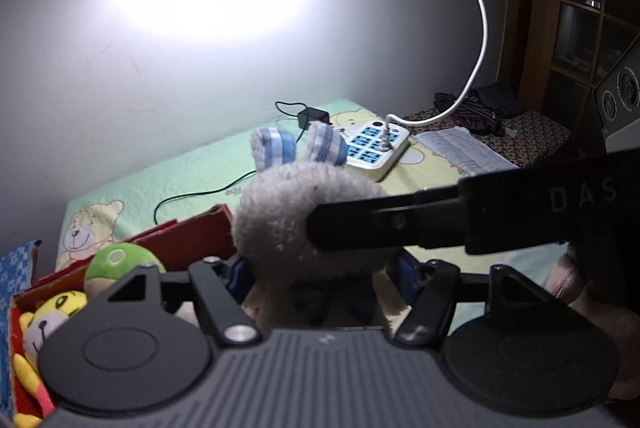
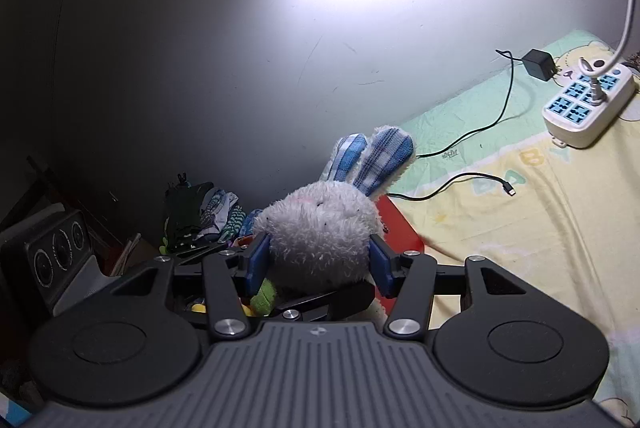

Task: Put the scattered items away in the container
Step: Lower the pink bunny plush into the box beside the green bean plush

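The right gripper (image 2: 318,262) has its blue fingers (image 2: 258,260) clamped on the head of a white stuffed rabbit (image 2: 320,224), whose checked ears point to 1 o'clock. The left gripper (image 1: 320,278) has its fingers clamped on the rabbit's (image 1: 276,220) body lower down. The rabbit hangs above the bed (image 2: 540,212). At 8 o'clock in the left wrist view, a red box (image 1: 192,240) holds a green toy (image 1: 120,262) and a yellow tiger toy (image 1: 52,312).
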{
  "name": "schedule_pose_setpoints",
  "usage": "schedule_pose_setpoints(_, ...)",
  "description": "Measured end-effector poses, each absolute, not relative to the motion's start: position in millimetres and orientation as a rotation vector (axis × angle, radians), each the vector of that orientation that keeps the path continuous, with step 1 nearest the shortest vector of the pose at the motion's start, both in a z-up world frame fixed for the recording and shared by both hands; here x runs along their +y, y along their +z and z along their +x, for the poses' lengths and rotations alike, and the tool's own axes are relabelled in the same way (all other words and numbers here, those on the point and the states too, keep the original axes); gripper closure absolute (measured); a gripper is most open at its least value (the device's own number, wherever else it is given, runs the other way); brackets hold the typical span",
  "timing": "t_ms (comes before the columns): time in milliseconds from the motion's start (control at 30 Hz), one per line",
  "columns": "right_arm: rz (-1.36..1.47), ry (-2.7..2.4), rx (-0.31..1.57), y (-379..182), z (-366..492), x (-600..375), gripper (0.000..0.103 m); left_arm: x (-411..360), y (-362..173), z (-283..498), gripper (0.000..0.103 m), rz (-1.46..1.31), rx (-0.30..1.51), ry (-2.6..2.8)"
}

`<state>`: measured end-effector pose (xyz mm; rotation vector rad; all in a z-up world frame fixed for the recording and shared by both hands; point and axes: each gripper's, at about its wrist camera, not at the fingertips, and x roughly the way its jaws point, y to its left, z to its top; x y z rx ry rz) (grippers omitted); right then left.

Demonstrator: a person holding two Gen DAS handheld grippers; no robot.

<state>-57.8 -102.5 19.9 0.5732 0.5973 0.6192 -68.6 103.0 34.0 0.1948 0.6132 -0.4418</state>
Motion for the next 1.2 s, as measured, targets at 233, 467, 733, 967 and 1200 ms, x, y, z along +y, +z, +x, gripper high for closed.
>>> schedule_pose_setpoints(233,0.514,0.675,0.615,22.2,-37.3,-60.2,0.048,139.9,23.7,-57.9,0.035,0.161,0.628,-0.361)
schedule_pose_setpoints(467,0.424,0.711,0.659,12.8,-21.0,-24.1,0.048,157.5,1.0,-50.1,0.035,0.143,0.675,-0.311)
schedule_pose_setpoints(733,0.350,0.751,0.679,-2.4,-6.5,-15.3,0.048,158.1,-13.7,-52.2,0.034,0.157,0.678,-0.305)
schedule_pose_setpoints(967,0.356,0.725,0.636,-13.3,10.0,-9.4,0.049,157.5,-18.1,-33.9,0.033,0.162,0.673,-0.277)
schedule_pose_setpoints(1200,0.309,0.713,0.628,-18.2,16.4,-7.8,0.049,144.5,-28.2,-41.0,0.031,0.195,0.689,-0.303)
